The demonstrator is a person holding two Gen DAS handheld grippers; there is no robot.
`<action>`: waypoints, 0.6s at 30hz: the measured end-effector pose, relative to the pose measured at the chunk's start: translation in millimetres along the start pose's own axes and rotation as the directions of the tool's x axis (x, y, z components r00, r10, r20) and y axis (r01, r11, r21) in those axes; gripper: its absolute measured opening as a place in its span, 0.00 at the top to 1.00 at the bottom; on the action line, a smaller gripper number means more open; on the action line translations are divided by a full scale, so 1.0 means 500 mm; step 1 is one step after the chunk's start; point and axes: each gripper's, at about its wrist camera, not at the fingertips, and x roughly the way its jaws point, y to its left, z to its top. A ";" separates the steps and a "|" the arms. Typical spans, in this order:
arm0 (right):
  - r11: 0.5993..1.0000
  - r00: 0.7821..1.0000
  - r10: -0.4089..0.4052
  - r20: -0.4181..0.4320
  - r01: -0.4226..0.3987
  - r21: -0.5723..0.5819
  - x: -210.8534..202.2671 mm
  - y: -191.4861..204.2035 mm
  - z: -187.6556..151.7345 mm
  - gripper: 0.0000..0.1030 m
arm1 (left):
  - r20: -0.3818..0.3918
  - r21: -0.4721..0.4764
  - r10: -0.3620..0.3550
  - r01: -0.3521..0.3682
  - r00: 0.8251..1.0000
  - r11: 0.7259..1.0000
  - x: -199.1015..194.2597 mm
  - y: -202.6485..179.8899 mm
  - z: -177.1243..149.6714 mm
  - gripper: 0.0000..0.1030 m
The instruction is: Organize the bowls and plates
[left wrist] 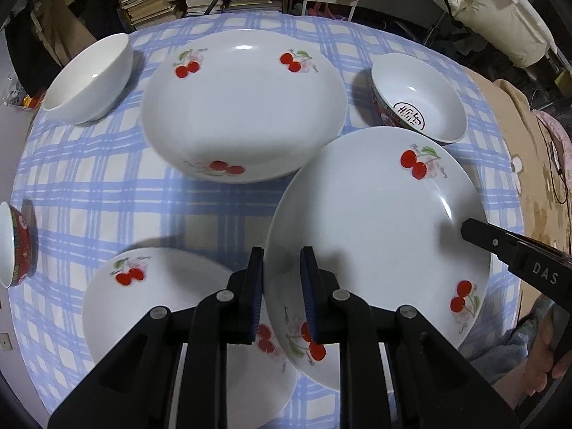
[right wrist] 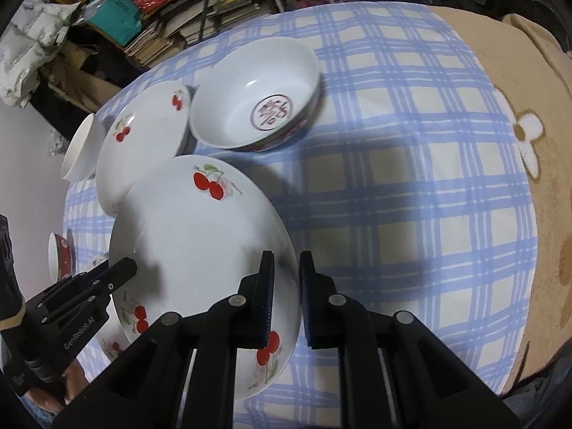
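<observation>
Counting left to right across the table (left wrist: 107, 178) with its blue plaid cloth: three cherry plates and three bowls on show. Far left, at the edge, a red-patterned bowl (left wrist: 16, 246) stands half out of view. Behind it, a plain white bowl (left wrist: 89, 80) rests on the cloth. Front left, one cherry plate (left wrist: 161, 304) lies flat, partly hidden by the left gripper (left wrist: 282, 296). Centre back, a second cherry plate (left wrist: 243, 107) sits flat too. Then the action: a third cherry plate (left wrist: 375, 232) rides tilted above the cloth, its near rim overlapping the front-left plate. The left gripper has its fingers clamped over that plate's left rim, one inside, one outside. Over on the other side, the right gripper (right wrist: 286, 304) pinches the opposite rim, fingers closed on it the same way. Behind the raised plate, far right, a stamped bowl (left wrist: 418, 107) with a round mark inside stands on the cloth.
</observation>
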 end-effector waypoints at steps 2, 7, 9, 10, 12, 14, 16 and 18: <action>1.000 1.000 0.011 -0.002 -0.011 -0.016 0.000 0.007 -0.002 0.85 | 0.004 0.001 0.001 -0.001 1.000 1.000 -0.015 0.009 -0.009 0.81; 0.996 0.998 0.055 0.007 -0.054 -0.063 -0.004 0.038 -0.009 0.85 | 0.018 -0.017 0.006 -0.005 1.000 1.000 -0.046 0.035 -0.033 0.81; 0.994 0.997 0.071 0.015 -0.070 -0.084 -0.007 0.053 -0.012 0.85 | 0.031 -0.018 0.016 -0.016 0.999 1.000 -0.060 0.046 -0.039 0.81; 0.993 0.997 0.075 0.015 -0.073 -0.090 -0.006 0.059 -0.013 0.85 | 0.036 -0.018 0.023 -0.023 0.999 1.000 -0.067 0.050 -0.043 0.81; 0.991 0.996 0.090 0.019 -0.087 -0.101 -0.006 0.070 -0.017 0.85 | 0.051 -0.017 0.041 -0.040 0.998 0.999 -0.082 0.057 -0.052 0.81; 0.988 0.994 0.105 0.018 -0.102 -0.114 -0.006 0.082 -0.020 0.85 | 0.062 -0.017 0.054 -0.053 0.997 0.998 -0.098 0.064 -0.061 0.81; 0.985 0.993 0.113 0.019 -0.109 -0.134 -0.007 0.099 -0.023 0.85 | 0.066 -0.022 0.055 -0.054 0.996 0.998 -0.111 0.074 -0.072 0.81; 0.982 0.993 0.118 0.020 -0.113 -0.153 -0.008 0.116 -0.026 0.85 | 0.068 -0.030 0.062 -0.060 0.996 0.998 -0.121 0.085 -0.082 0.81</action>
